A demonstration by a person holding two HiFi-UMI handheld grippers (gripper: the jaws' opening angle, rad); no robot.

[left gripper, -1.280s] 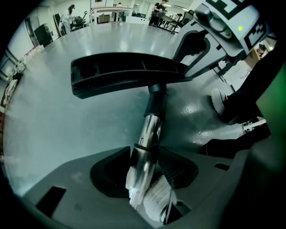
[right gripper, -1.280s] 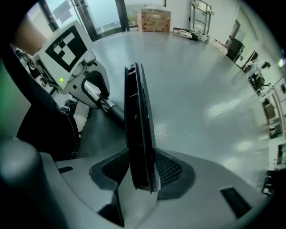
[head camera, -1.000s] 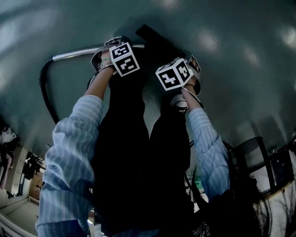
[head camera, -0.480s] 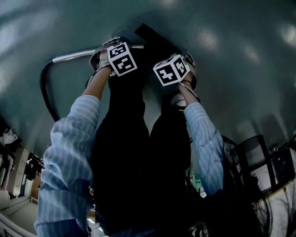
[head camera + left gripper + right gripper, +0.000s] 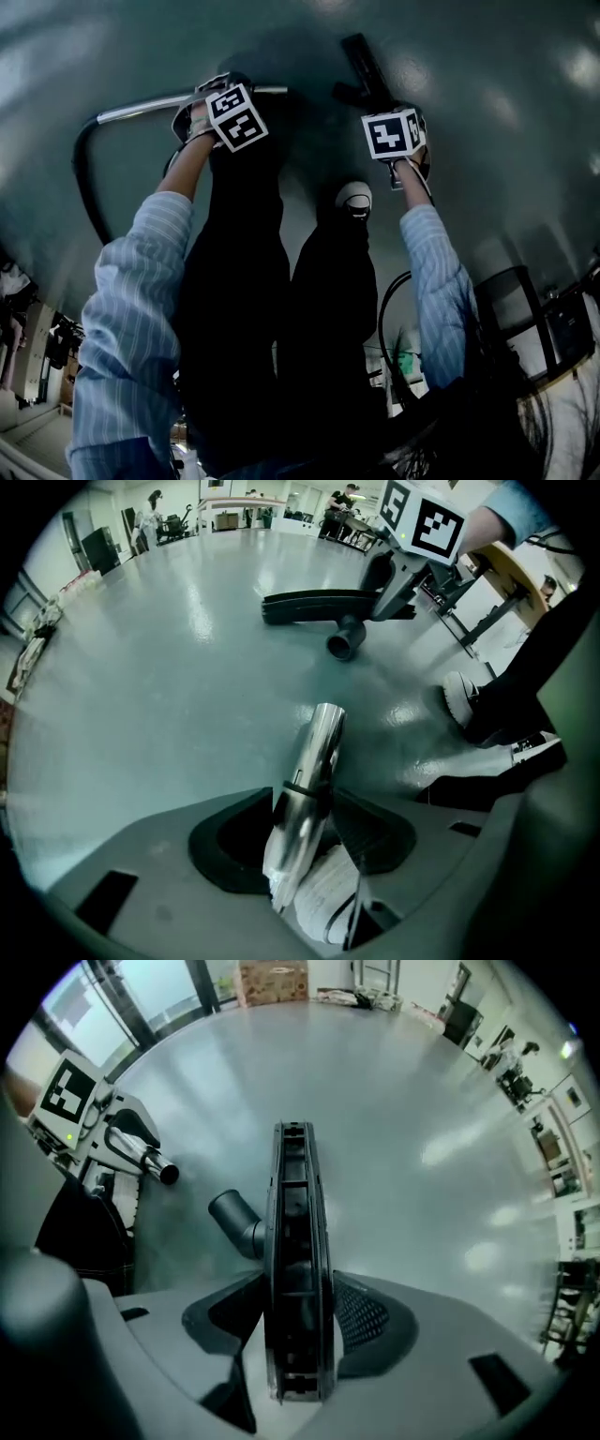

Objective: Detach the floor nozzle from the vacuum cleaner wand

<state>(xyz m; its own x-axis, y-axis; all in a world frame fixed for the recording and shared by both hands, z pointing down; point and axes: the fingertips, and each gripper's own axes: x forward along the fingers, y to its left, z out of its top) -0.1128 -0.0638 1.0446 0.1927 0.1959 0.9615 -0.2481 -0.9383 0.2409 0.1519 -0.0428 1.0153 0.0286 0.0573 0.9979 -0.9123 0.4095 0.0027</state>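
The black floor nozzle [image 5: 362, 64] is off the silver wand [image 5: 150, 106], with a bare gap of floor between them. My left gripper [image 5: 199, 105] is shut on the wand near its open end [image 5: 326, 716], and the tube runs up between the jaws. My right gripper [image 5: 389, 105] grips the nozzle [image 5: 295, 1222] edge-on across its narrow body, and its jaws are closing on it. The nozzle's round neck [image 5: 232, 1213] points back toward the wand end [image 5: 161, 1171]. From the left gripper view the nozzle [image 5: 314, 607] lies low over the floor ahead.
A black hose [image 5: 79, 178] curves from the wand's far end down the left side. The person's dark legs and a white shoe [image 5: 354, 197] stand between the arms. A chair [image 5: 514, 314] and a cable loop sit at lower right. Desks line the room's far side [image 5: 473, 592].
The right gripper has swung to the right with the nozzle, pulling it off the wand end. The left gripper and the wand have stayed in place.
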